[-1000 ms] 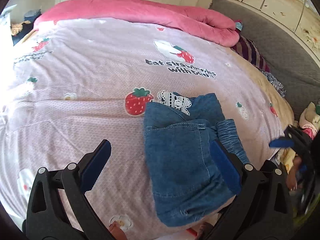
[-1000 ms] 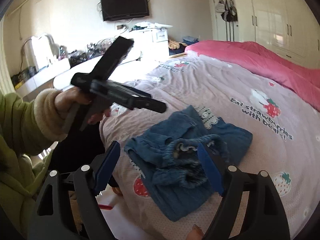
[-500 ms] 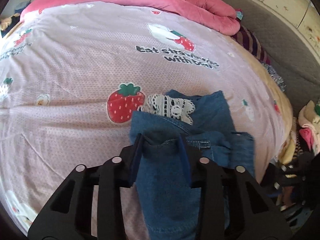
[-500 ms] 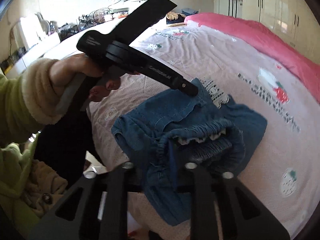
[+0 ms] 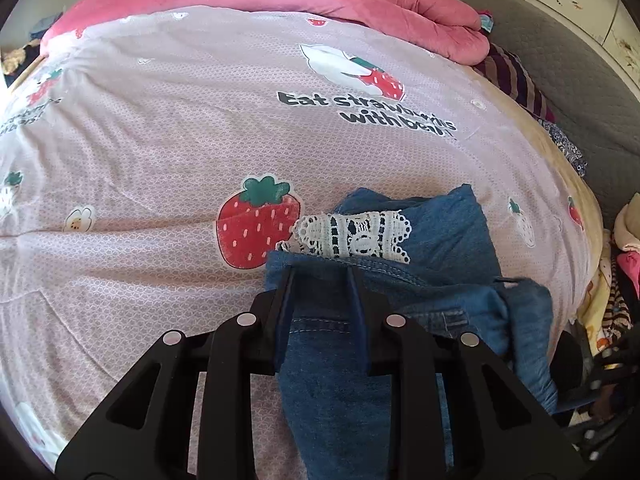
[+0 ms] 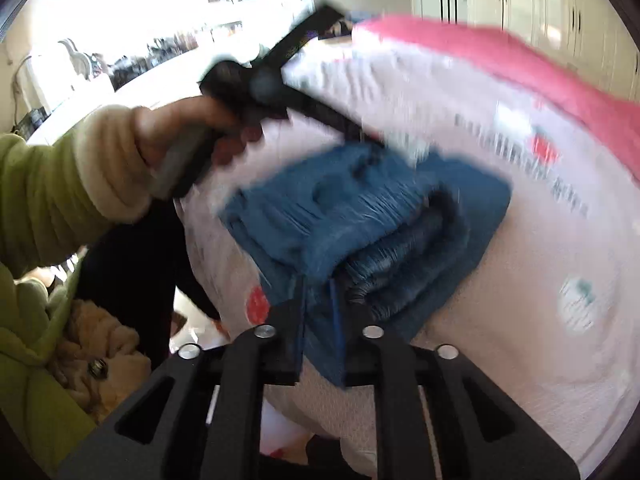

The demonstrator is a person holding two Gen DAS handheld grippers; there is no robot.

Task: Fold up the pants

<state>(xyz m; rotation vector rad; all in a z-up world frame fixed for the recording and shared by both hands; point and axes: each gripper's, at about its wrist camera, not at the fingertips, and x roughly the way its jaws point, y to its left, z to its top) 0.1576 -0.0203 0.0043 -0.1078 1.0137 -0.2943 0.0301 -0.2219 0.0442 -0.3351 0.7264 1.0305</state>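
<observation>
Left wrist view: my left claw [image 5: 321, 276] is clamped on a denim edge of the blue pants [image 5: 448, 248], which lie bunched on the strawberry-print bedspread [image 5: 160, 140] near the bed's edge, white lace trim [image 5: 352, 234] just ahead. Right wrist view, blurred: my right claw [image 6: 318, 286] is pinched on the pants' near fold, the elastic waistband [image 6: 396, 256] beside it, while my left hand [image 6: 180, 136] grips its tool.

The pants [image 5: 448, 248] are blue denim cloth, matt and faintly rough, with pale stitching and a white lace trim [image 5: 352, 234] at their far edge. Under them, the bedspread [image 5: 168, 128] is matt printed cloth with a fine woven texture. Both grippers look like matt black plastic with shiny metal bolts.
</observation>
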